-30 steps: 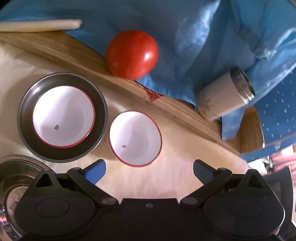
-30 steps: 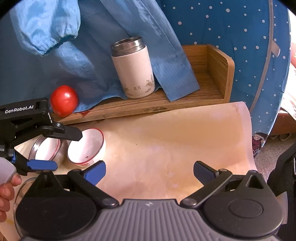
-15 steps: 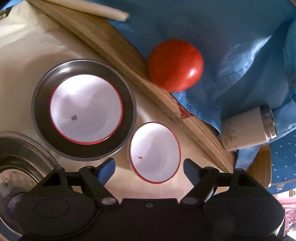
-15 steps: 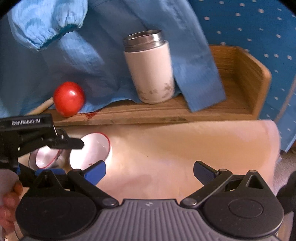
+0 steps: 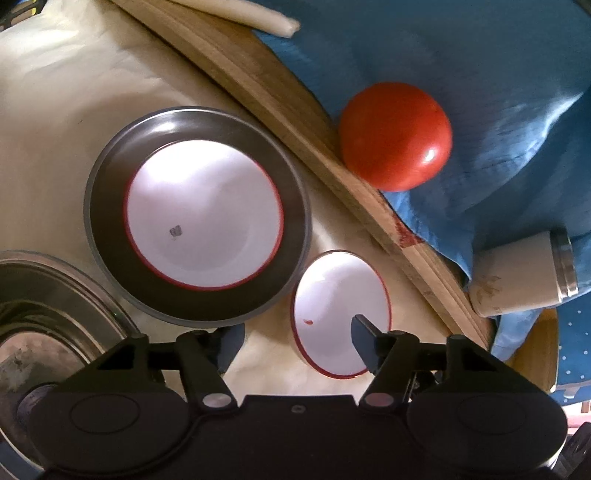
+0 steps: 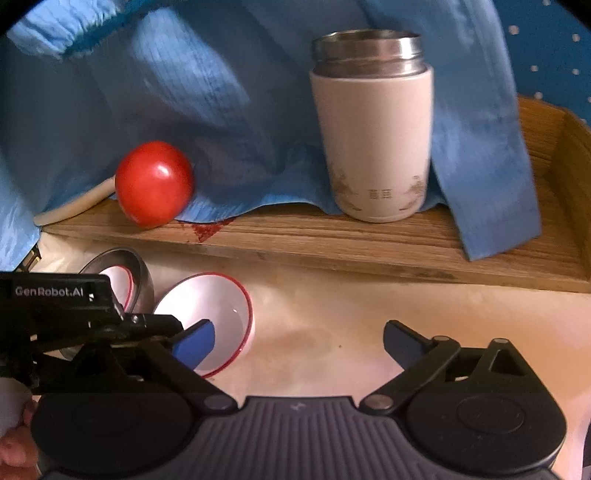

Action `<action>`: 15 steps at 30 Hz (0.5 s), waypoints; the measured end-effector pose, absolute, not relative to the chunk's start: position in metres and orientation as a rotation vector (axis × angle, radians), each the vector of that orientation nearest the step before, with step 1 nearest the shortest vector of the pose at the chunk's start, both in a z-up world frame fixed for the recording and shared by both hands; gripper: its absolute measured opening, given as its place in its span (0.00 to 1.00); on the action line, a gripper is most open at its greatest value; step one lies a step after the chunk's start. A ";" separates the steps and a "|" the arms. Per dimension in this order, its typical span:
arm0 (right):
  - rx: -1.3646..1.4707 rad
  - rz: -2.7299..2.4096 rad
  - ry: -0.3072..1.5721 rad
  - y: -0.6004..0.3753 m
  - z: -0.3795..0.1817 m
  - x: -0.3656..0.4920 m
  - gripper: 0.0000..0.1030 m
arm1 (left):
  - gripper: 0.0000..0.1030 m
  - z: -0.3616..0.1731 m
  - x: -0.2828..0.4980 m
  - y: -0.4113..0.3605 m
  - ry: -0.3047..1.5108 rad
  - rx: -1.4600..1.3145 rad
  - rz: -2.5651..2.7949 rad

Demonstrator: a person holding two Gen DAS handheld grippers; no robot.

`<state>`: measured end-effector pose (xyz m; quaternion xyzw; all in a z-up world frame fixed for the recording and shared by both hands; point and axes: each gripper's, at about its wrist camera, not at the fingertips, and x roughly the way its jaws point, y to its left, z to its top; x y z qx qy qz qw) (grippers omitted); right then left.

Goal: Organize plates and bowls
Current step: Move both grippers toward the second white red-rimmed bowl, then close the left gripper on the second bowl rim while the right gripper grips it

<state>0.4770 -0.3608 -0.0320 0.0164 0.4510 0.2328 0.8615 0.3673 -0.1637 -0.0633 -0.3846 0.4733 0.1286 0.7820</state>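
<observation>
A small white bowl with a red rim [image 5: 338,299] [image 6: 210,299] stands alone on the cream table cover. A second white red-rimmed bowl [image 5: 205,214] sits inside a dark metal plate [image 5: 110,192] to its left; both show in the right wrist view [image 6: 123,280]. My left gripper [image 5: 295,343] is open, its right finger over the loose bowl's near rim, its left finger outside it. My right gripper [image 6: 299,343] is open and empty, hovering over the table just right of that bowl.
A large steel bowl [image 5: 40,306] sits at the lower left. A wooden tray [image 6: 332,243] behind holds a red tomato [image 5: 395,134] [image 6: 153,184], a white thermos [image 6: 371,140] [image 5: 521,273], a pale stick [image 5: 236,14] and blue cloth [image 6: 221,110].
My left gripper has dropped toward the loose bowl and narrowed, so its right finger now overlaps the bowl's rim. My right gripper has moved forward, closer to the tray and the bowl.
</observation>
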 end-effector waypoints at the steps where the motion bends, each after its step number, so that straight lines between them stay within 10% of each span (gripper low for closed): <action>1: 0.031 0.495 0.956 -0.359 -0.033 0.479 0.90 | 0.61 -0.064 0.367 -0.163 1.024 -0.831 0.279; 15: 0.061 0.520 1.034 -0.346 -0.047 0.490 0.53 | 0.43 -0.070 0.369 -0.157 1.050 -0.838 0.291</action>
